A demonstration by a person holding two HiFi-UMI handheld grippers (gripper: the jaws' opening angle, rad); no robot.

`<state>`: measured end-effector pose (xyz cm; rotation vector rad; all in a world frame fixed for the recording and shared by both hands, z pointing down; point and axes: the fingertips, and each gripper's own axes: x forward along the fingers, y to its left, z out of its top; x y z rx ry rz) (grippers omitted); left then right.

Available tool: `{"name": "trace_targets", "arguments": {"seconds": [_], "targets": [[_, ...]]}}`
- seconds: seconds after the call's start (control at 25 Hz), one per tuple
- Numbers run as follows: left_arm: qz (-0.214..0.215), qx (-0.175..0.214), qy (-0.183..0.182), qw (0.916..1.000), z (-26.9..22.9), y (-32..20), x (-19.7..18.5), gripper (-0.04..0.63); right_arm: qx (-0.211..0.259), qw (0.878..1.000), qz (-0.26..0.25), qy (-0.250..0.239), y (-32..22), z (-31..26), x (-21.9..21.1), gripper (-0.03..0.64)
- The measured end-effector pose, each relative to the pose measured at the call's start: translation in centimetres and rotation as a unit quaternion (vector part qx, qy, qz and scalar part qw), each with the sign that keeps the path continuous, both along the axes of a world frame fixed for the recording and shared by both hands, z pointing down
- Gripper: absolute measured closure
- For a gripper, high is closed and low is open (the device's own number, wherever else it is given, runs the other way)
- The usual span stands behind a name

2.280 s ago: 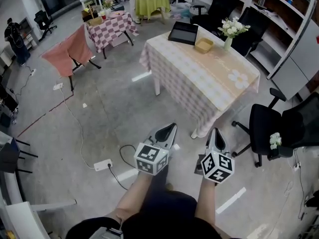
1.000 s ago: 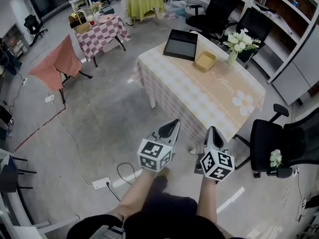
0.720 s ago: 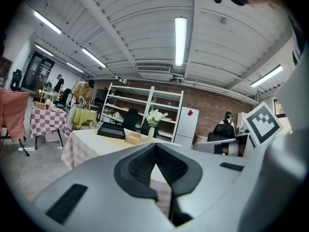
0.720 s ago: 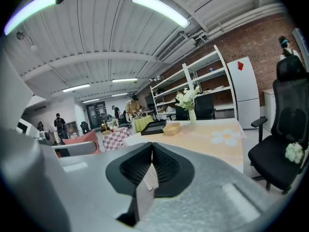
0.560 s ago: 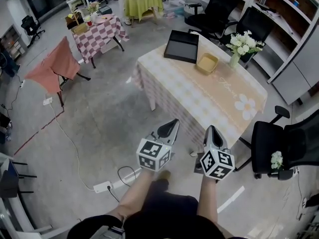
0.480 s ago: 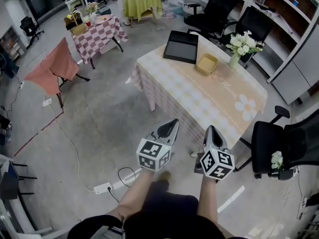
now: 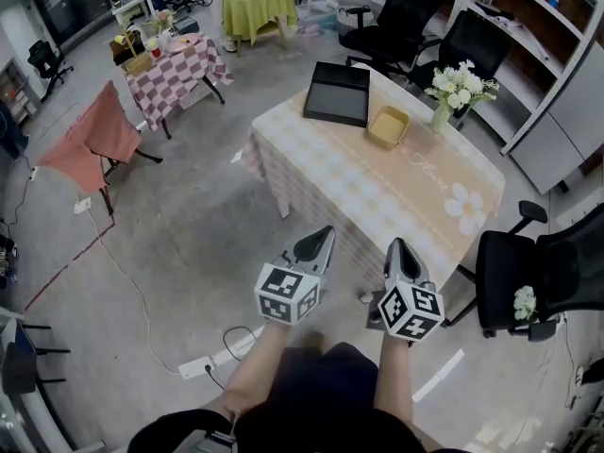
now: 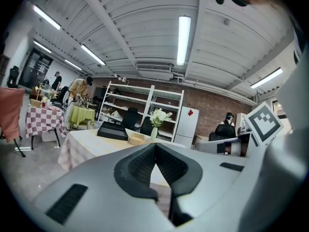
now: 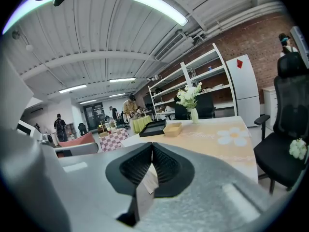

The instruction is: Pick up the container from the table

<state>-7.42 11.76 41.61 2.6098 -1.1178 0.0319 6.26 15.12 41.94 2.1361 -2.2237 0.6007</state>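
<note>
The container (image 7: 388, 125) is a small tan open box on the far part of the table (image 7: 377, 192), which wears a pale checked cloth. It lies between a black tray (image 7: 337, 93) and a vase of white flowers (image 7: 460, 88). My left gripper (image 7: 318, 242) and right gripper (image 7: 396, 250) hang side by side over the floor, short of the table's near edge. Both are shut with nothing between the jaws. In the left gripper view the container (image 8: 136, 138) sits far beyond the left gripper (image 8: 155, 148). The right gripper view also shows the container (image 9: 173, 128), far past the right gripper (image 9: 151, 148).
Black office chairs stand right of the table (image 7: 528, 276) and behind it (image 7: 406, 17). A white power strip (image 7: 194, 367) with its cable lies on the floor at the left. A checked table (image 7: 172, 64), a red-draped chair (image 7: 92, 140) and a green table (image 7: 253, 3) stand farther left.
The table and the container have come closer and lower in the head view. Both grippers have moved forward towards the table, still shut and side by side.
</note>
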Motion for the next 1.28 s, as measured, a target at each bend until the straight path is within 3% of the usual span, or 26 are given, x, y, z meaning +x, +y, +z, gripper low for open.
{"name": "trace_targets", "arguments": {"seconds": [0.56, 0.8, 1.28], "targets": [[-0.023, -0.004, -0.002, 0.9997, 0.7, -1.3, -1.7, 0.584, 0.000, 1.000, -0.020, -0.016, -3.2, 0.4, -1.6, 0.612], [-0.033, 0.000, -0.005, 0.9994, 0.2, -4.1, -1.6, 0.584, 0.006, 0.999, -0.038, 0.004, -6.5, -0.3, -2.2, 0.612], [-0.017, -0.009, -0.008, 0.9998, 0.6, -10.4, 1.9, 0.584, 0.005, 0.999, -0.031, -0.002, -13.2, -0.3, 0.5, 0.612]]}}
